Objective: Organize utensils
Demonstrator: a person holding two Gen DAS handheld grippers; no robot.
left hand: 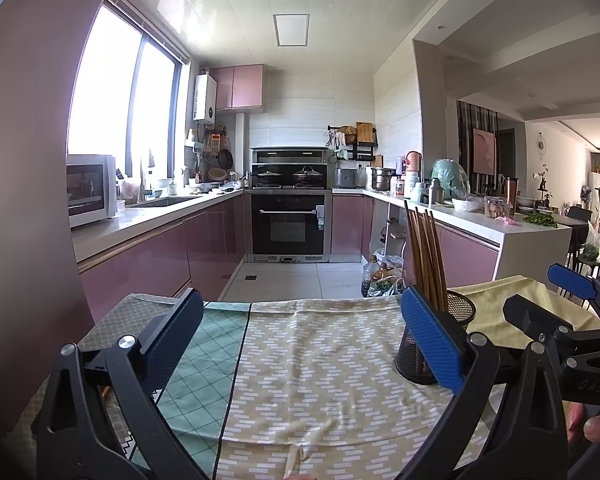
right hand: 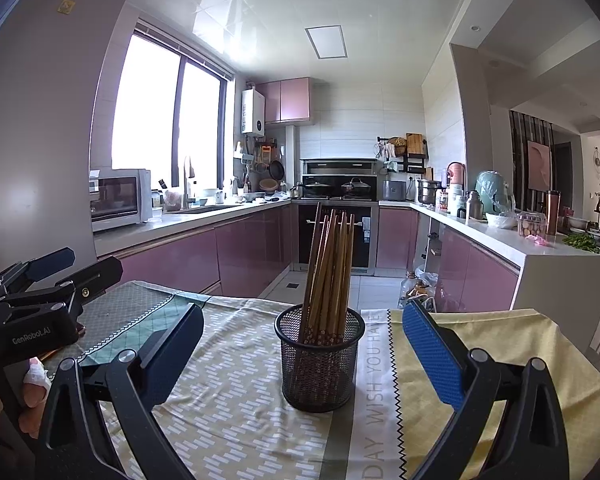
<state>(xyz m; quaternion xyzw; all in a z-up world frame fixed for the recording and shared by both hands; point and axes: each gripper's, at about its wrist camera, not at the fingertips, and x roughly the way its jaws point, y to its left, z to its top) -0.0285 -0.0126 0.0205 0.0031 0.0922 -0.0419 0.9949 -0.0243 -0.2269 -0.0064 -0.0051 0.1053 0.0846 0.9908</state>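
Spread right gripper [right hand: 302, 348] facing chopstick holder [right hand: 319, 360]

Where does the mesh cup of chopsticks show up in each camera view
Left wrist: the mesh cup sits right of centre, partly hidden behind the left gripper's blue finger pad.
Right wrist: the cup stands at centre, in full view between the open fingers of the right gripper.
Shared landmark: the black oven at the back; the chopsticks rise in front of it only in the right view.

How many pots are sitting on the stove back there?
2. One pot sits on the stove's left side, the other pot on its right, both with lids on.
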